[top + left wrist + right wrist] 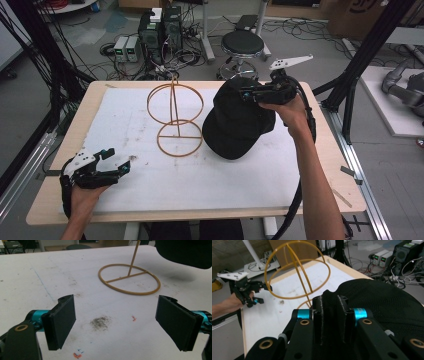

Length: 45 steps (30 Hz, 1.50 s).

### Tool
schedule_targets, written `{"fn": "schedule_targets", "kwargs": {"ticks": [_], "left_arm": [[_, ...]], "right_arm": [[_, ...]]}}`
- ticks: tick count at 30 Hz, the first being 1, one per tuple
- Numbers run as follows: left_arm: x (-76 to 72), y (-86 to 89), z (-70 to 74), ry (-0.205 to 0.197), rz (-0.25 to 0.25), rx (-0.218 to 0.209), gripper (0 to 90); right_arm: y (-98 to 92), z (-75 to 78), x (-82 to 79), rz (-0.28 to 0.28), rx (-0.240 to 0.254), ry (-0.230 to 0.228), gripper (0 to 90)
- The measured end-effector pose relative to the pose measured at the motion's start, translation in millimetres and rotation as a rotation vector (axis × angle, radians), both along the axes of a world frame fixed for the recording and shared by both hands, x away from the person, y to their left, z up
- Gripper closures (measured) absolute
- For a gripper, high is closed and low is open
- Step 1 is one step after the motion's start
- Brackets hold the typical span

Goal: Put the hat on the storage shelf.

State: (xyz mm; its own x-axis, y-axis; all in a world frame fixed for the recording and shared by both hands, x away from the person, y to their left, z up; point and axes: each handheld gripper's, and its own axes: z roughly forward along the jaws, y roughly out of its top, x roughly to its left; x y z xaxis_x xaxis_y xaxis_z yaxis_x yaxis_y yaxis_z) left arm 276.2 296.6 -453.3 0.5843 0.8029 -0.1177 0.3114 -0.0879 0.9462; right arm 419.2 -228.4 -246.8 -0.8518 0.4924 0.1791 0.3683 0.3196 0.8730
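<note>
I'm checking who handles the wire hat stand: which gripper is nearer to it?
Right. The right gripper, pinching the black cap, is just beside the stand; the left gripper waits open near the table's front corner.

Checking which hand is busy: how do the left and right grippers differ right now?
The left gripper has its fingers spread wide with nothing between them; the right gripper is shut on the black cap. The left sits low by the table's near edge; the right is raised beside the gold wire stand. Both are hand-held.

Wire stand (175, 117) blocks mid-table – open mat (200, 185) in front
</note>
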Motion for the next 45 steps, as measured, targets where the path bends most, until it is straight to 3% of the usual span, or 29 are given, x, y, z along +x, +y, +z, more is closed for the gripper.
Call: {"fn": "schedule_targets", "kwargs": {"ticks": [15,21,31,45], "left_arm": [[-0.3,1.6,-0.3,-0.002,0.003,-0.023,16.4],[0.0,1.6,-0.5,-0.002,0.005,-0.028,16.4],[0.1,1.7,-0.5,-0.001,0.005,-0.032,16.4],[0.0,1.1,-0.3,0.001,0.006,-0.022,16.4]], "right_arm": [[-0.5,35.4,-17.9,0.034,0.047,-0.051,78.5],[3.5,53.0,-26.2,0.060,0.063,-0.102,78.4],[11.3,64.5,-30.7,0.081,0.062,-0.126,78.5],[-1.0,75.7,-39.4,0.066,0.082,-0.155,78.4]]}}
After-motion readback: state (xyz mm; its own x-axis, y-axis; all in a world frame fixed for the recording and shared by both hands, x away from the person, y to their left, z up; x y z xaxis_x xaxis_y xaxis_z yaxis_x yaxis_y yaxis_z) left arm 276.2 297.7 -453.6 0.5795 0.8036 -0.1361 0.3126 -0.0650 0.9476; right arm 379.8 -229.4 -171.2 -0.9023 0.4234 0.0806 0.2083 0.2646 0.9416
